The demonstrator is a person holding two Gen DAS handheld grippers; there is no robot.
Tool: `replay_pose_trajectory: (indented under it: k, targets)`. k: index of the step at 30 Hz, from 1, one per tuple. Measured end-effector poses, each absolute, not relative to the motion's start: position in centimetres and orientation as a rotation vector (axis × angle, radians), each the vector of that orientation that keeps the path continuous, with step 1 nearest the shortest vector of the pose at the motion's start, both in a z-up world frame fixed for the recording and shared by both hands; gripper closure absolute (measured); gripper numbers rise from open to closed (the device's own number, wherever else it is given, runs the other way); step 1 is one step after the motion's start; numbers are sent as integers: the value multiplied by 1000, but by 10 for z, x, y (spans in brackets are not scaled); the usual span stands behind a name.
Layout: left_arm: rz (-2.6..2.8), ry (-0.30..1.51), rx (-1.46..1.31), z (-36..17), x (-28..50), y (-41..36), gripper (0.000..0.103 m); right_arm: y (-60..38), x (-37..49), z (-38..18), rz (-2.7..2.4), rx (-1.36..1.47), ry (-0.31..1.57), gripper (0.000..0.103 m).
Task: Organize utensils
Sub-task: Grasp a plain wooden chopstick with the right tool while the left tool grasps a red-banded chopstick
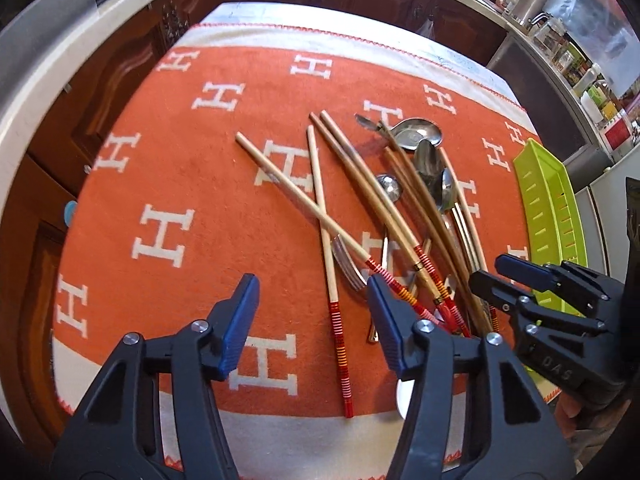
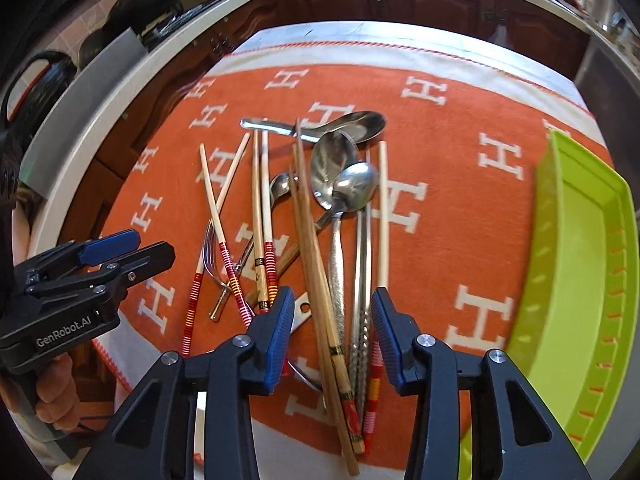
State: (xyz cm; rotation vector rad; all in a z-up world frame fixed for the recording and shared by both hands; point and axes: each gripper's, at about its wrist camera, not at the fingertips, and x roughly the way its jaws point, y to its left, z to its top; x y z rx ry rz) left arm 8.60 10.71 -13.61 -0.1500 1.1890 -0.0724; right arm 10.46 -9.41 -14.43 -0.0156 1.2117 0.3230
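While the lime-green slotted plastic tray (image 2: 576,280) right of the right hand-held gripper (image 2: 332,332) lies empty, wooden chopsticks, steel spoons and fork (image 2: 304,216) remain heaped on the orange cloth-covered counter (image 1: 180,184); the left hand-held gripper (image 1: 312,320) and its partner gape, gripping nothing.

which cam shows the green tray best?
Right wrist. The green tray shows its near wall, floor and slotted far side at the frame's right edge. In the left wrist view the tray is a thin foreshortened sliver, its near end hidden behind the right tool.
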Motion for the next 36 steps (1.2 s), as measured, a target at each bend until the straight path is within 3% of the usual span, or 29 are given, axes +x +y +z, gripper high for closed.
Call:
replay_pose_trajectory:
  k: [9, 20, 23, 36]
  targets:
    - [-65, 1250, -185, -160, 96, 109, 52, -79, 108, -160, 347, -83, 1214, 95]
    - [-153, 1250, -234, -141, 97, 92, 52, -101, 98, -144, 379, 59, 1206, 96]
    - [-179, 1265, -275, -138, 99, 90, 64, -109, 95, -136, 381, 90, 1196, 96]
    - [-17, 1314, -427, -165, 146, 125, 67, -132, 86, -131, 355, 145, 1188, 96]
